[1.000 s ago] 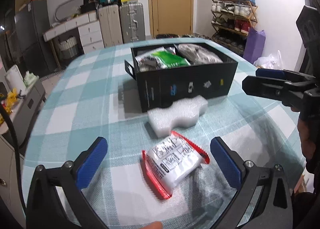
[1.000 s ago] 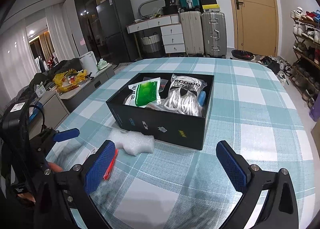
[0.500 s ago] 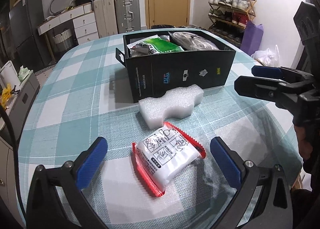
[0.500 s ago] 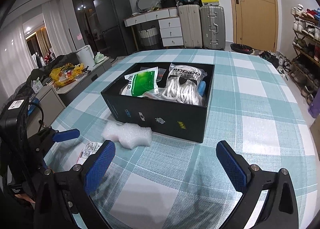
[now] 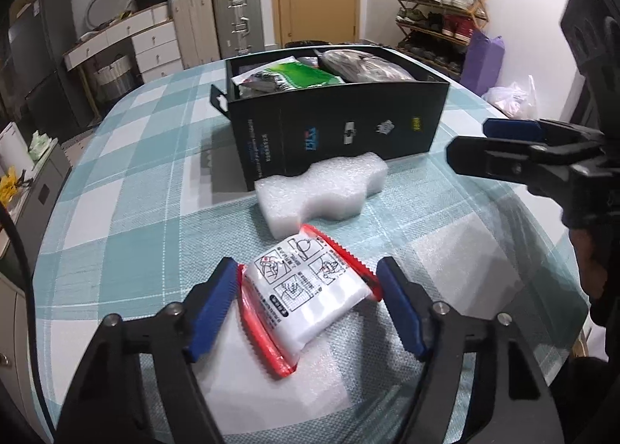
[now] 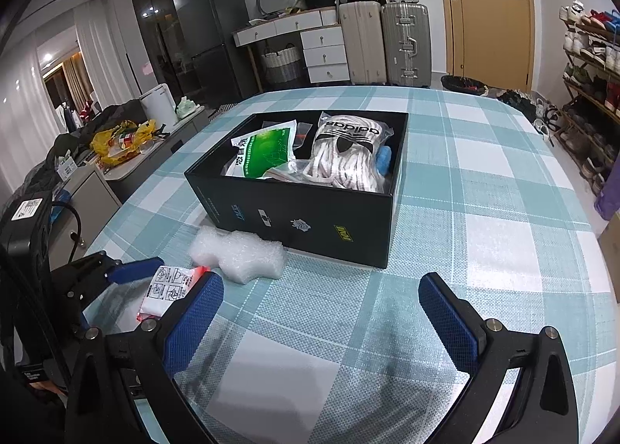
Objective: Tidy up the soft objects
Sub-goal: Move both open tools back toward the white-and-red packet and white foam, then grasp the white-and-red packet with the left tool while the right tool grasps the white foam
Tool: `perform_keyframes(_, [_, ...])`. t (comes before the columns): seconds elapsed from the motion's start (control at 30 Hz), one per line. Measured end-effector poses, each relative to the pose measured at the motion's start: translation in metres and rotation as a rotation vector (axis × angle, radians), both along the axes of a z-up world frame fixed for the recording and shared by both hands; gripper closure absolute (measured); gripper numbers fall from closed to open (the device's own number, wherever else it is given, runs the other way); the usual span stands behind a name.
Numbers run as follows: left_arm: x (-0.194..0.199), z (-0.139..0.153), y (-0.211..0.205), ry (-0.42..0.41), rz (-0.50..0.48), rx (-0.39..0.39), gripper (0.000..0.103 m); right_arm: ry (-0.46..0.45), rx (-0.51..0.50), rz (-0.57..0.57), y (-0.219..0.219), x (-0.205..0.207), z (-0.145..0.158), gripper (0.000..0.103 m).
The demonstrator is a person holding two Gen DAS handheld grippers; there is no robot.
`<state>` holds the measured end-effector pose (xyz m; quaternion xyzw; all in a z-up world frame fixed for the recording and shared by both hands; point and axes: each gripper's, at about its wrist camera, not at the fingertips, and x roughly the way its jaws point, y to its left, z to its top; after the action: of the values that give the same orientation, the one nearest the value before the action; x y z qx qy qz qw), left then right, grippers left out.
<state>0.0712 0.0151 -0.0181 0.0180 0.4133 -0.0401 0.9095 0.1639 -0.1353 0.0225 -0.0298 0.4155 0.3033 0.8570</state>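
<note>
1. The left gripper [image 5: 308, 285] sits low over the checked tablecloth [image 5: 128, 211], its blue pads pressed against both edges of the red-edged white packet [image 5: 306, 289]. It is clamped on the packet, which rests on the cloth; I judge this to be the grasp before a lift.
2. Just beyond the packet lies the white foam block [image 5: 321, 192], touching or nearly touching the packet's far corner and lying against the front wall of the box. It probably waits its turn as the other loose soft item.
3. The black box [image 5: 341, 122] stands open-topped mid-table, close to both loose items, so the carry should be short.
4. Inside it, seen from the right wrist, a green-and-white pouch [image 6: 267, 153] leans at the left, a clear bag of white cord [image 6: 348, 157] fills the right, and a blue item [image 6: 383, 159] is wedged against the right wall. Little free room shows, so the packet will likely go on top.
5. The right gripper [image 6: 321, 312] hovers over bare cloth with its jaws spread wide, holding nothing, apparently standing by.
</note>
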Motion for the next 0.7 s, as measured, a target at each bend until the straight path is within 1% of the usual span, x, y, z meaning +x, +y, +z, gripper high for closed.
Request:
perform_keyframes(0.13, [-0.002,0.001,-0.001,-0.01,-0.018,-0.004,0.037,0.01,-0.008,0.005,0.003,0.0,-0.003,0.001])
perform_keyframes(0.23, [-0.003,0.002,0.001,-0.018,-0.018,-0.016,0.039,0.018,-0.014,0.011,0.005,0.001,-0.007,0.001])
perform_keyframes(0.53, [-0.011,0.009,0.01,-0.058,0.004,-0.049,0.04,0.05,-0.014,0.035,0.012,-0.001,-0.015,0.001])
perform_keyframes(0.7, [-0.017,0.012,0.028,-0.094,0.062,-0.074,0.04,0.071,0.006,0.05,0.018,0.0,-0.018,0.001])
